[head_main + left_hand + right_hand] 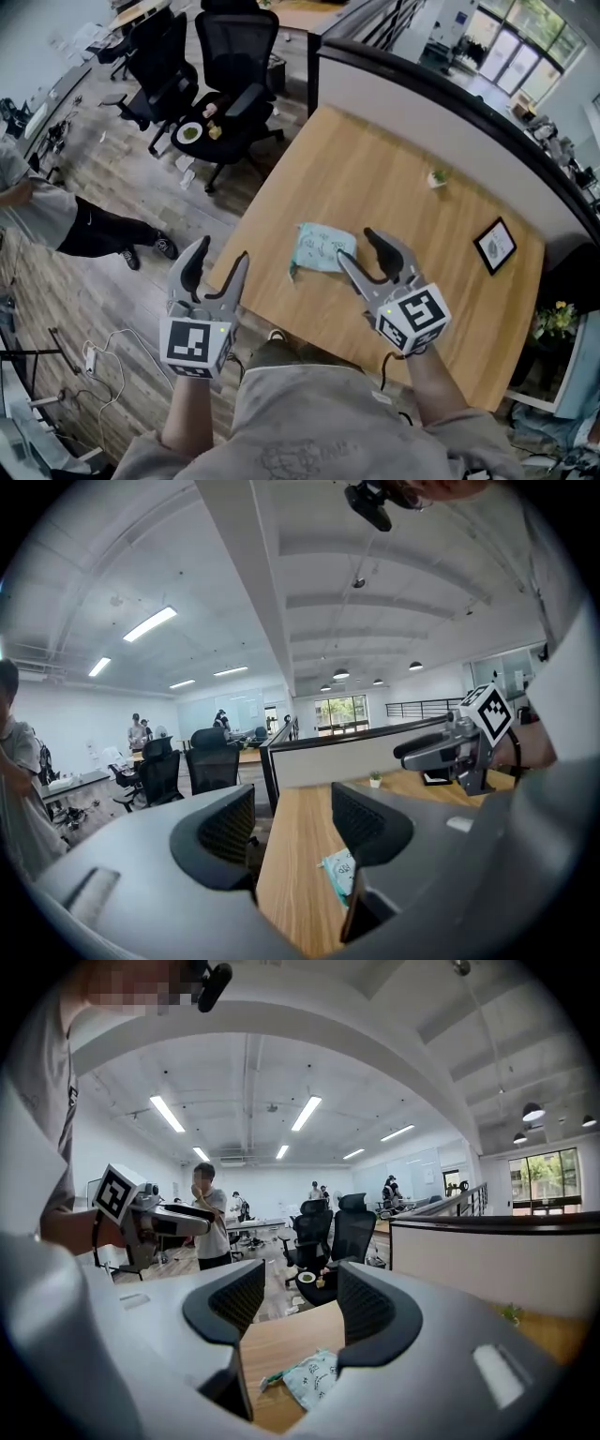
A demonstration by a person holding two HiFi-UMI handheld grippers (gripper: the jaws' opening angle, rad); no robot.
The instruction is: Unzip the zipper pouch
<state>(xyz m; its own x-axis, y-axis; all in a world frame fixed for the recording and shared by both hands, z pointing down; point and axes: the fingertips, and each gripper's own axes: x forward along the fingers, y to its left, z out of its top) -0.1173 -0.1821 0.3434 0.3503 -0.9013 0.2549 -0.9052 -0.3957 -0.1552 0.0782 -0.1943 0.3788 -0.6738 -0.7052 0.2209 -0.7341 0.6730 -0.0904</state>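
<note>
Currently | risk: zipper pouch [322, 248] lies loose and flat by the worktop's [375, 178] near-left edge; tugging without pinning the fabric would likely drag it off; pull tab too small to locate | left hand-held gripper [221, 253]: jaws wide apart, empty, left of the worktop | right hand-held gripper [355, 245]: jaws apart, empty, near the pouch

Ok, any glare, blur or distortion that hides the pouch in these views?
Head view: evenly lit, pouch sharp, table bowed at its edges. Left gripper view: strong fisheye, dark corners, pouch partly behind a jaw. Right gripper view: same fisheye, ceiling lights bright, pouch clear.
</note>
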